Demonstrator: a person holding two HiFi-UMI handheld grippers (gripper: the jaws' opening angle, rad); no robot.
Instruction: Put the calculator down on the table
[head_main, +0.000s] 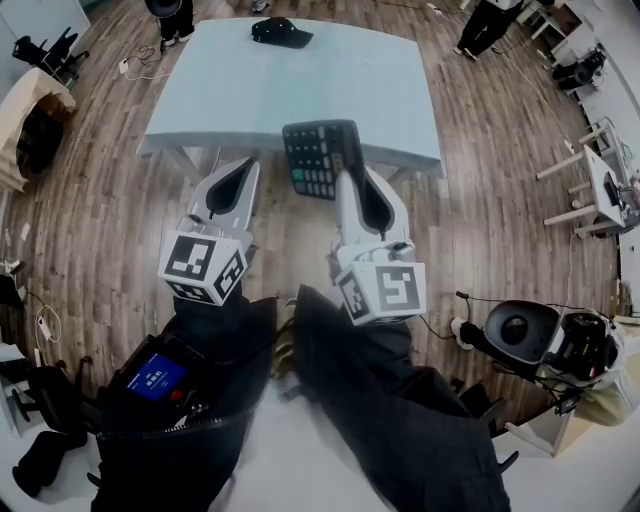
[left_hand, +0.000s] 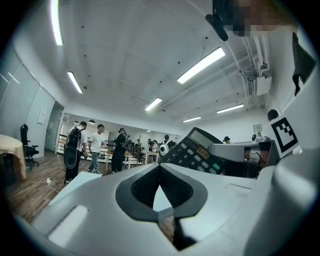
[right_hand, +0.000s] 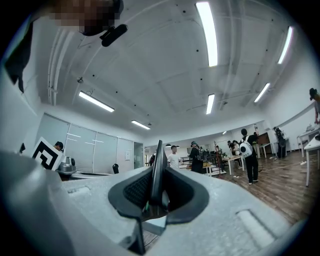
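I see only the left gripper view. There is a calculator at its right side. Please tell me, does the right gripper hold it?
Observer: Yes. In the right gripper view the right gripper is shut on the calculator, which shows edge-on between its jaws.
Operator: Is it already lying on the table?
Observer: No. In the head view it is held up and overlaps the near edge of the table. How high it is, I cannot tell.
Operator: Does something lie on the table?
Observer: A black cap, at the far edge.
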